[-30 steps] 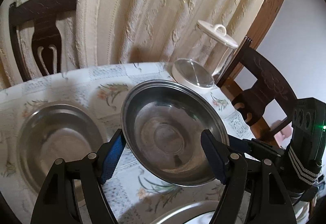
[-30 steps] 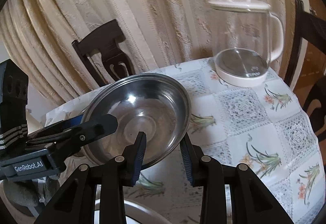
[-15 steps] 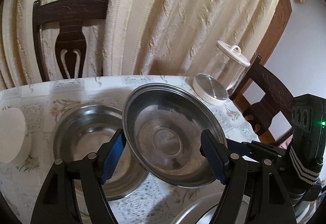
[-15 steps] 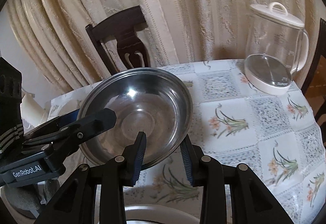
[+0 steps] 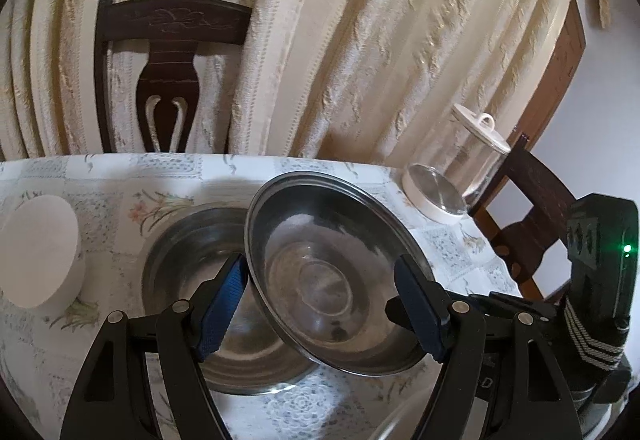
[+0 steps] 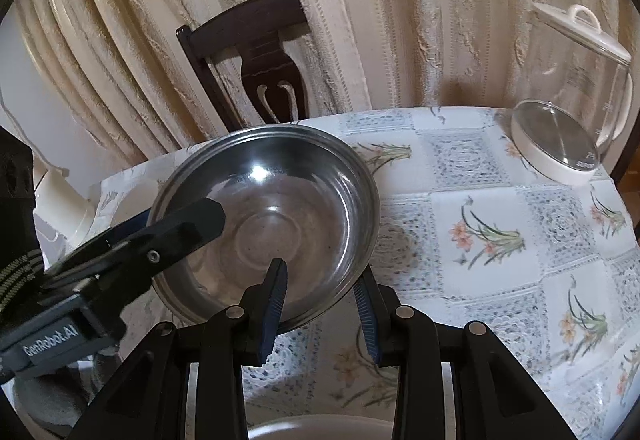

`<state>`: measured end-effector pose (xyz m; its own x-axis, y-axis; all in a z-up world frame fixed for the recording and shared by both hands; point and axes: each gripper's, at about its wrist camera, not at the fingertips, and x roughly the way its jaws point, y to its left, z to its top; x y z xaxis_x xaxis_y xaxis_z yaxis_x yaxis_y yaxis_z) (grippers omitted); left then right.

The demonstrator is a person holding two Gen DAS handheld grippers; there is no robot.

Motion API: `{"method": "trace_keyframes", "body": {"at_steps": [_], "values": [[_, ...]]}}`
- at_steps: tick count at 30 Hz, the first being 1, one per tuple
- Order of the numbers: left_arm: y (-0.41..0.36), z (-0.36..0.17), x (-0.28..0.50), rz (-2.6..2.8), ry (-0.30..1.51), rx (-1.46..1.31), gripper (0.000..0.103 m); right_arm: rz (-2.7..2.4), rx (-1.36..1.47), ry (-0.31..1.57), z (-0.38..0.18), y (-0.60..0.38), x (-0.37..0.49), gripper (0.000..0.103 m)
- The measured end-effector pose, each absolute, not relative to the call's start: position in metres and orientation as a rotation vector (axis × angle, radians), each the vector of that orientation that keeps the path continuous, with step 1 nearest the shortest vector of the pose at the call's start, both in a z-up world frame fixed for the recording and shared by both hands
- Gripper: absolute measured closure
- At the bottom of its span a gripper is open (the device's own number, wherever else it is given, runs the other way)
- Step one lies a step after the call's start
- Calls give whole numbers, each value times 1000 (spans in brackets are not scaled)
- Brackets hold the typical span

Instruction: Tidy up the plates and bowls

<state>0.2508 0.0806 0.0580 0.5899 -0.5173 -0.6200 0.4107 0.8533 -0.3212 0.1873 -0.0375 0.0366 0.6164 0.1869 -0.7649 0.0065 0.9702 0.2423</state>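
Only the left wrist cam catches the white round box (image 5: 38,252) off left of the left claw (image 5: 320,304), plus a second steel bowl (image 5: 192,280) on the table under it. That claw's spread wide around the tilted steel bowl (image 5: 320,272). Right claw (image 6: 322,304) is clamped on that bowl's rim, holding it up; glass kettle (image 6: 568,112) far right.

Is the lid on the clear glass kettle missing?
No, the clear glass kettle wears a white lid with a loop handle on top.
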Motion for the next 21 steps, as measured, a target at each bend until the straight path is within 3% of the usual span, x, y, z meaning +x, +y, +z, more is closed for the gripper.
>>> {"method": "trace_keyframes", "body": {"at_steps": [21], "values": [[126,19,269,-481,799,-255,27,105,157,973,18,2,214,66]]}}
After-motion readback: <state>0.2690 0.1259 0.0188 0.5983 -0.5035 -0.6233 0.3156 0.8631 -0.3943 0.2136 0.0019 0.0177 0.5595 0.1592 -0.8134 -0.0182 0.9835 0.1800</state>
